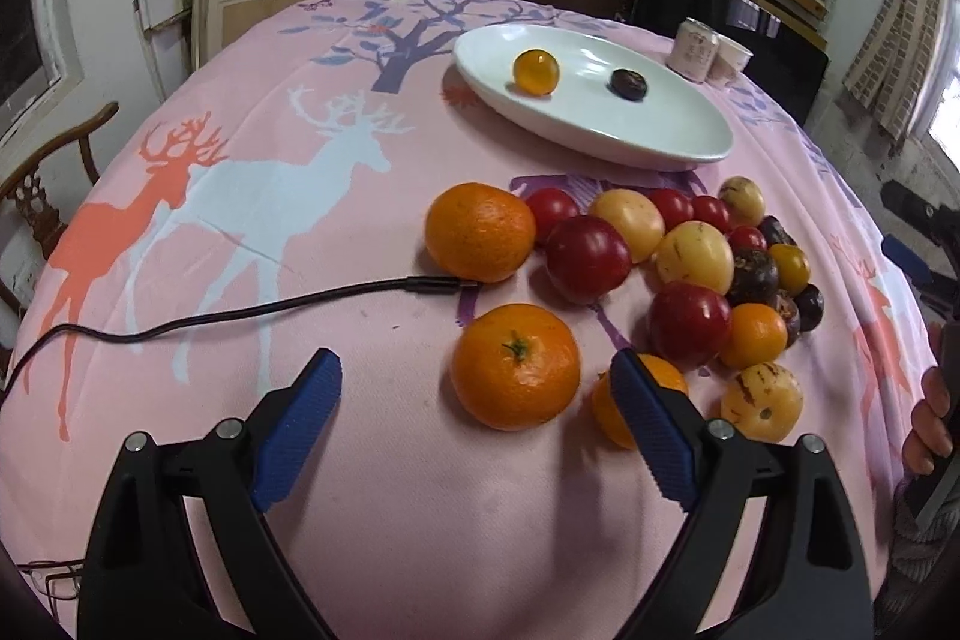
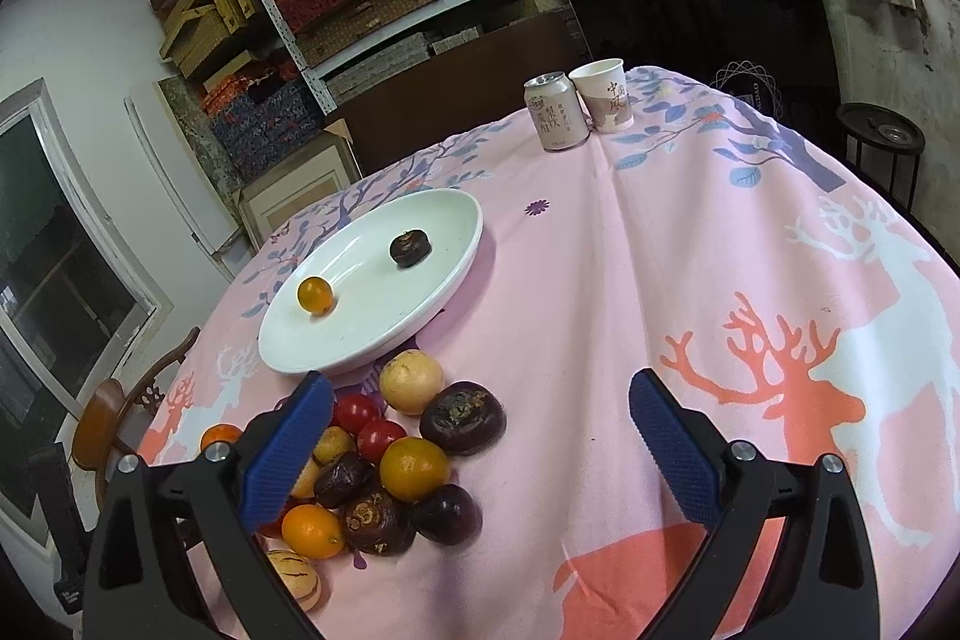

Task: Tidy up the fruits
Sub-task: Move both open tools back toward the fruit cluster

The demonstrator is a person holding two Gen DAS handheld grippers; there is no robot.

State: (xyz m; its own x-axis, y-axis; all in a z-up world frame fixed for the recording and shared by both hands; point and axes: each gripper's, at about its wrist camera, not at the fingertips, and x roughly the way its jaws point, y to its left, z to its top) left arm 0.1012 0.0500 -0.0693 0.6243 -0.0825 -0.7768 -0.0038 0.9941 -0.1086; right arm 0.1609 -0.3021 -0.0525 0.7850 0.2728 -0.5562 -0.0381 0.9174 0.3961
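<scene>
Both the left tool (image 1: 474, 388) and right tool (image 2: 480, 415) hang released and empty over the heap of loose mixed fruits (image 1: 678, 262) on the pink deer-print tabletop (image 1: 300, 100), probably picking the next for the white oval plate (image 1: 660, 124), which holds only two small fruits.

Both cameras look steeply down along their own fingers, close above a pink cloth (image 1: 372, 490). The left view faces the fruit pile (image 1: 660, 268) from its near side, the right view from beside it; both share the pile, plate (image 2: 360, 340) and can (image 2: 555, 112).
</scene>
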